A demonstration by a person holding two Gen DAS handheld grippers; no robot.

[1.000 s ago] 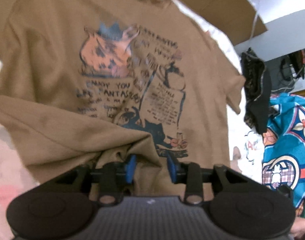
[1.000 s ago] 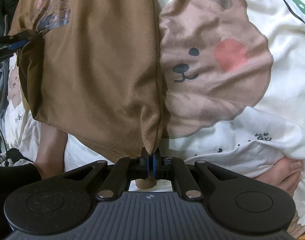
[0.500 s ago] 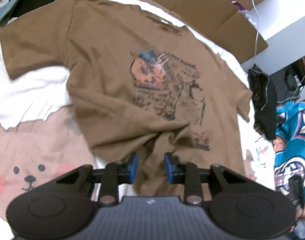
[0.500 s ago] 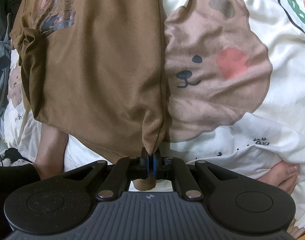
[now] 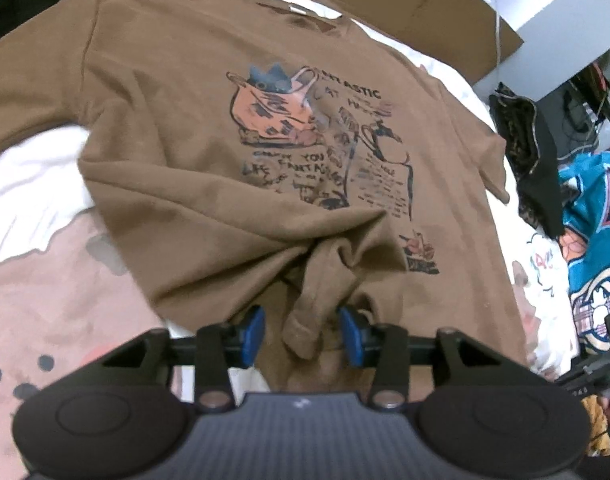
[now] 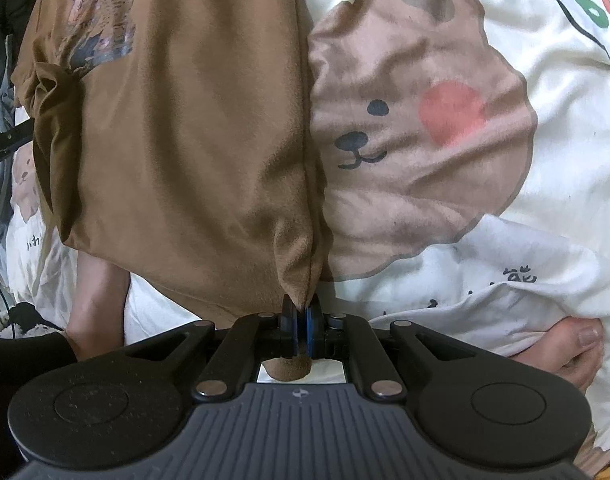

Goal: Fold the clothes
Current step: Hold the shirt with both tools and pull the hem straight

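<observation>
A brown T-shirt with a printed cat graphic lies front up and spread out on the bed. My left gripper is at its near hem and its jaws are opening. A bunched fold of the hem stands between the blue pads without either pad pressing on it. In the right wrist view the same T-shirt hangs away from my right gripper, which is shut on a corner of its edge; a tuft of fabric pokes out behind the pads.
A white bedsheet with bear prints covers the bed. Flattened cardboard lies beyond the collar. A black garment and blue patterned cloth lie to the right. A bare foot and a leg rest near the right gripper.
The left gripper's pads have spread apart and let go of the hem fold, and the shirt has settled flat on the bed. The right gripper keeps its hold, unmoved.
</observation>
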